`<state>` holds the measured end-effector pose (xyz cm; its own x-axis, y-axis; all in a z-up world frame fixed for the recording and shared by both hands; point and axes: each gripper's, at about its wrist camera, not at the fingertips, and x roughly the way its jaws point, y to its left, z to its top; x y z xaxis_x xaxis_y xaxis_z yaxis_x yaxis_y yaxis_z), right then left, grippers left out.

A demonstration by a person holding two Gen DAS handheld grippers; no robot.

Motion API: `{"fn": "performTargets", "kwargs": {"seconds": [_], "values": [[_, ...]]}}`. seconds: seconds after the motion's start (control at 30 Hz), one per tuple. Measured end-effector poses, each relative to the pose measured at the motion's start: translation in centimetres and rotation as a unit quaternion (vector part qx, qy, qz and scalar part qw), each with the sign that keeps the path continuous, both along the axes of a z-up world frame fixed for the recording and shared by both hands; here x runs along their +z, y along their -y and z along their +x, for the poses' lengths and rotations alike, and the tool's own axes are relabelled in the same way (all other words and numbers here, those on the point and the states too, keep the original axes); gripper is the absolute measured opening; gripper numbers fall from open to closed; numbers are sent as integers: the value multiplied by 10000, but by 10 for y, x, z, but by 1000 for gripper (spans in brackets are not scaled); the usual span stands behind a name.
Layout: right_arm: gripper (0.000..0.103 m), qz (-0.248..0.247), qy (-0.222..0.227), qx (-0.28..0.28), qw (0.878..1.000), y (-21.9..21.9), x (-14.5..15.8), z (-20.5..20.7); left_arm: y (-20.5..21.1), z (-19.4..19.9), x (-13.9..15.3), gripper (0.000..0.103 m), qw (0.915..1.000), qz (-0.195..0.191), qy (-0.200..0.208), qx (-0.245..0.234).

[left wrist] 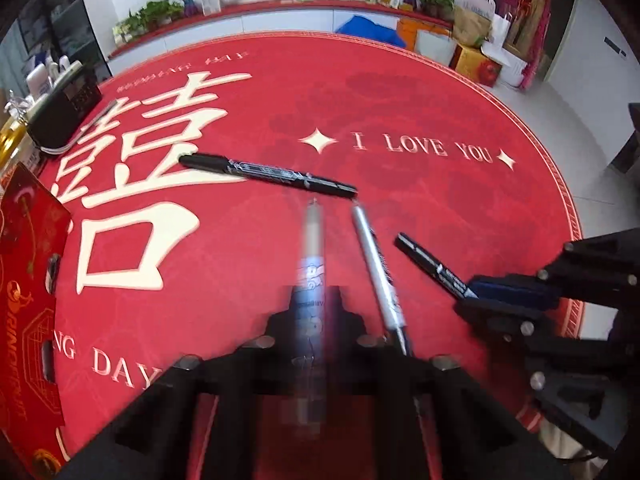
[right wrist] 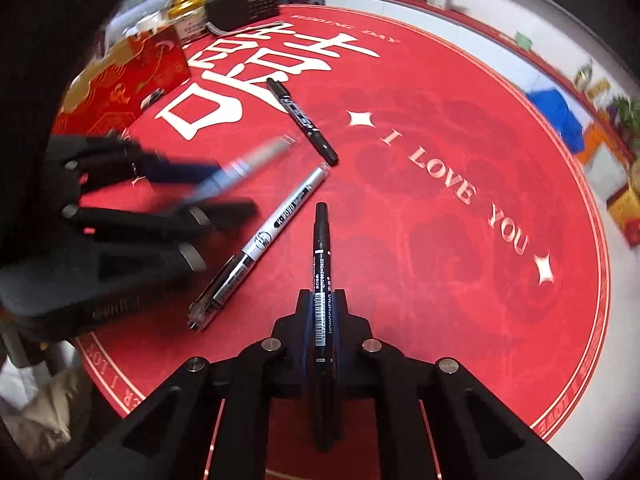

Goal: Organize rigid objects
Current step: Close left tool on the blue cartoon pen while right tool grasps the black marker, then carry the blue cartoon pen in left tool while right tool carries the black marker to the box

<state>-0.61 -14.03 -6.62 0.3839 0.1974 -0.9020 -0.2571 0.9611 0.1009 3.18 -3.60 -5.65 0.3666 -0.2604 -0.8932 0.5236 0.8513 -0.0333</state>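
My left gripper (left wrist: 314,300) is shut on a blue and silver pen (left wrist: 312,264), blurred by motion, held above the red round mat (left wrist: 400,92); it also shows at the left of the right wrist view (right wrist: 224,188). My right gripper (right wrist: 322,300) is shut on a black marker (right wrist: 321,264), also seen at the right of the left wrist view (left wrist: 436,268). A silver marker (right wrist: 272,236) lies on the mat between the grippers. Another black marker (right wrist: 302,120) lies beyond it.
A red gift box (right wrist: 128,76) stands at the mat's left edge, with a black radio (right wrist: 244,8) and bottles behind it. A low shelf with plants (left wrist: 152,16), bags and boxes runs along the far wall.
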Motion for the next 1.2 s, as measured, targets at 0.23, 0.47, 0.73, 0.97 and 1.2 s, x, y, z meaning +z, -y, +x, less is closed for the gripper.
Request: {"fn": "performTargets", "kwargs": {"seconds": [0.23, 0.47, 0.73, 0.97, 1.2], "values": [[10, 500, -106, -446, 9977, 23, 4, -8, -16, -16, 3, 10, 9976, -385, -46, 565], [10, 886, -17, -692, 9937, 31, 18, -13, -29, -41, 26, 10, 9904, -466, 420, 1235], [10, 941, 264, -693, 9928, 23, 36, -15, -49, -56, 49, 10, 9788, -526, 816, 1803], [10, 959, 364, -517, 9934, 6, 46, -15, -60, -63, 58, 10, 9734, -414, 1034, 2001], [10, 896, 407, -366, 9945, -8, 51, -16, -73, -67, 61, 10, 9692, -458, 1098, 2157]]}}
